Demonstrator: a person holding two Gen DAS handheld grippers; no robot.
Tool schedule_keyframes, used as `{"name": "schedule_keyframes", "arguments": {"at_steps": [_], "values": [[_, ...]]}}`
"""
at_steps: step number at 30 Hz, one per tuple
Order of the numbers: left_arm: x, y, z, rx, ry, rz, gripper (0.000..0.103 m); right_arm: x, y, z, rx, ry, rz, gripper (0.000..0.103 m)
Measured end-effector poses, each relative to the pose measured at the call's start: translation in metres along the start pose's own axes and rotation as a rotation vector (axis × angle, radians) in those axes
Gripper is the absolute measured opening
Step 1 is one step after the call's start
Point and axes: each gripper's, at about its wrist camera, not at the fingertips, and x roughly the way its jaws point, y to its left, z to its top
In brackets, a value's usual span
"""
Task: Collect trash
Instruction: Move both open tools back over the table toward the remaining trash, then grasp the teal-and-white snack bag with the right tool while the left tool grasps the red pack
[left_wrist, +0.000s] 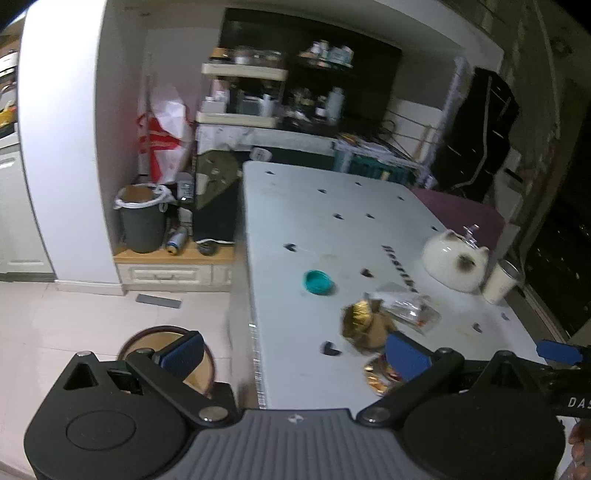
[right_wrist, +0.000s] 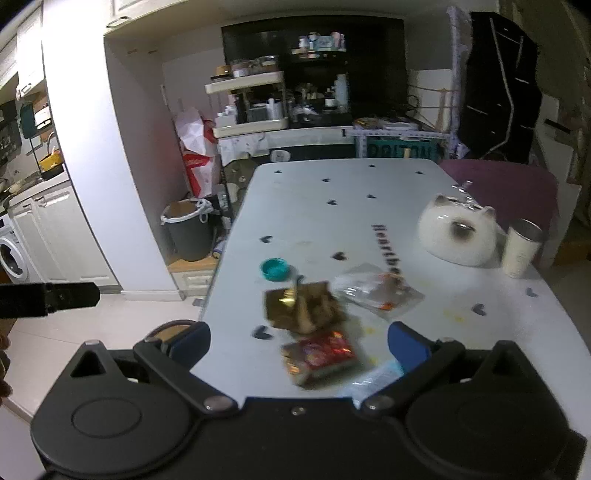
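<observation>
Trash lies on the white table (right_wrist: 369, 184) near its front edge: a crumpled gold wrapper (right_wrist: 303, 308), a red and gold packet (right_wrist: 319, 356), a clear plastic bag (right_wrist: 376, 290), a pale blue wrapper (right_wrist: 373, 382) and a teal lid (right_wrist: 274, 268). In the left wrist view the gold wrapper (left_wrist: 364, 323), clear bag (left_wrist: 410, 308) and teal lid (left_wrist: 318, 282) also show. My right gripper (right_wrist: 299, 341) is open above the red packet. My left gripper (left_wrist: 291, 350) is open over the table's left edge, empty.
A grey bin (right_wrist: 188, 230) with a white liner stands on a low step left of the table. A round brown-rimmed bin (left_wrist: 166, 350) sits on the floor by the table's front left. A white cat-shaped pot (right_wrist: 458, 232) and a metal cup (right_wrist: 521, 251) stand on the table's right side.
</observation>
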Motion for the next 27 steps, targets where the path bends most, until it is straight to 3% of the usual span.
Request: {"name": "schedule_keyframes", "arguments": {"at_steps": [6, 10, 15, 24, 27], "values": [[0.024, -0.044, 0.001, 0.077, 0.042, -0.039, 0.103, 0.016, -0.044, -0.012, -0.024, 0.033, -0.019, 0.103], [0.046, -0.068, 0.002, 0.143, 0.072, -0.116, 0.103, 0.043, -0.061, -0.026, -0.094, 0.088, -0.005, 0.103], [0.085, -0.086, -0.002, 0.209, 0.144, -0.238, 0.103, 0.08, -0.076, -0.044, -0.18, 0.191, 0.068, 0.103], [0.148, -0.112, -0.02, 0.423, 0.256, -0.355, 0.103, 0.143, -0.095, -0.055, -0.334, 0.321, 0.165, 0.098], [0.168, -0.121, -0.026, 0.513, 0.294, -0.37, 0.103, 0.161, -0.101, -0.056, -0.327, 0.355, 0.194, 0.097]]}}
